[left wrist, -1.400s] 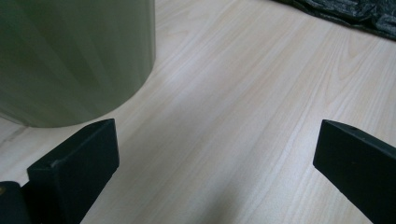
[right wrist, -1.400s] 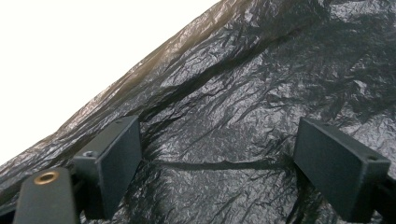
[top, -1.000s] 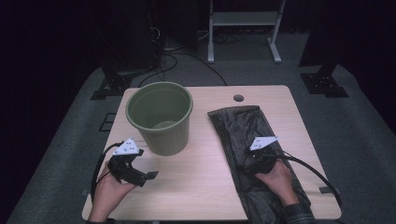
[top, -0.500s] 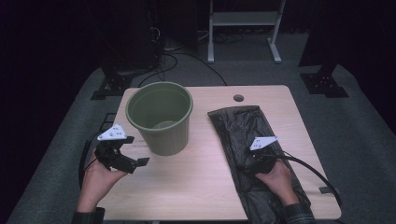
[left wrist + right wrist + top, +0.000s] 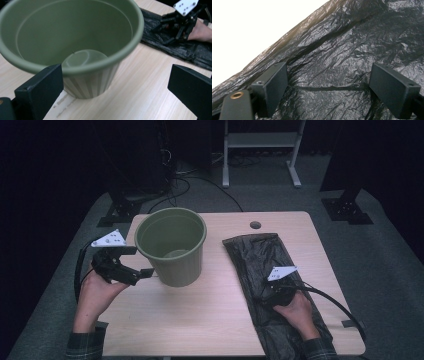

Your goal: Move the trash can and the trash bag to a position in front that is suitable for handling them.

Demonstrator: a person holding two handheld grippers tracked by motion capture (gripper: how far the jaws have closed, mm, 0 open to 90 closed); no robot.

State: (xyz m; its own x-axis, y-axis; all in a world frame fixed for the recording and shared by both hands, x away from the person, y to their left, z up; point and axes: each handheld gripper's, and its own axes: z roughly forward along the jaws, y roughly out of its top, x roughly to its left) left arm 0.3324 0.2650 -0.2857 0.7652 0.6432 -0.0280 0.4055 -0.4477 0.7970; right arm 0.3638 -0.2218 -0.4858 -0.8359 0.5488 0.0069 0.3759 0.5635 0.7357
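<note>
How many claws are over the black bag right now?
1. The right claw sits low over the black bag, jaws spread. The left claw is beside the green bucket, off the bag.

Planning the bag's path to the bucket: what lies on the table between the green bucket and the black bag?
Nothing: in the high view, bare wooden table separates the green bucket from the black bag.

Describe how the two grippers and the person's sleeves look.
Each gripper, left and right, is a black linkage frame with two flat black rectangular jaws, a pale three-cornered plate with small dark holes on top, and a trailing black cable. Both sleeves are dark plaid.
</note>
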